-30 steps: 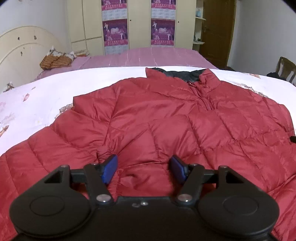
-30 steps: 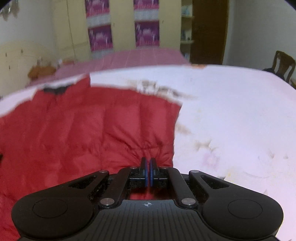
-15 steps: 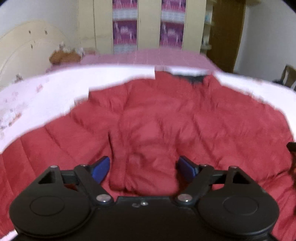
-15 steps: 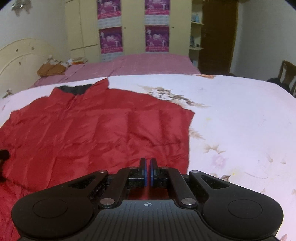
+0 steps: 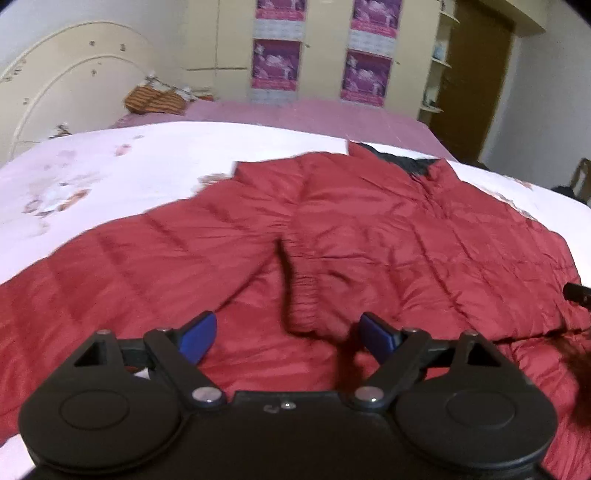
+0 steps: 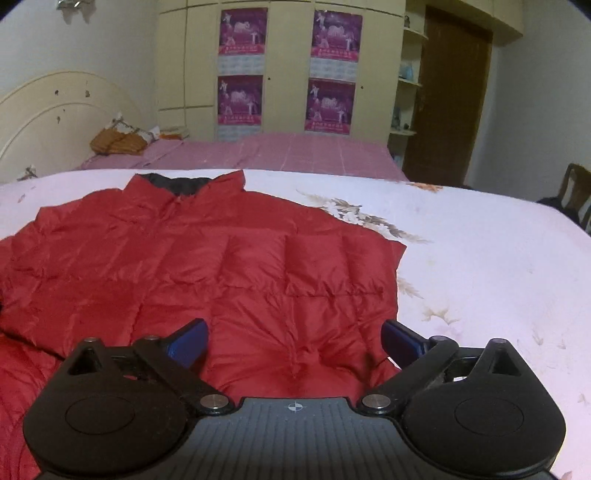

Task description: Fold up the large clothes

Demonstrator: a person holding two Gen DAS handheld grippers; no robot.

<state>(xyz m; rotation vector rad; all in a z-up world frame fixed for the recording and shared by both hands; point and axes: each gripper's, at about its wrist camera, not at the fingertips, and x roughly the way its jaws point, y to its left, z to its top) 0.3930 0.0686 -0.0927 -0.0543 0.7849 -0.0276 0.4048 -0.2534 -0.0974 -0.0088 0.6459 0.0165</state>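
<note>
Home bedroom. Bed [image 6: 480, 258] with white floral sheet fills foreground; second bed [image 6: 295, 151] with pink cover behind it. Curved cream headboard [image 6: 55, 110] at left, pillows [image 6: 118, 140] beside it. Cream wardrobe [image 6: 288, 66] on back wall, four purple posters [image 6: 242, 33] on its doors. Brown door [image 6: 450, 103] at right, corner shelves [image 6: 406, 74] next to it, wooden chair [image 6: 576, 192] at far right.

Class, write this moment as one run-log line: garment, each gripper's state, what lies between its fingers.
red puffer jacket flat on bed | left gripper open, jaws just opening, over cuff | right gripper open, just released hem
</note>
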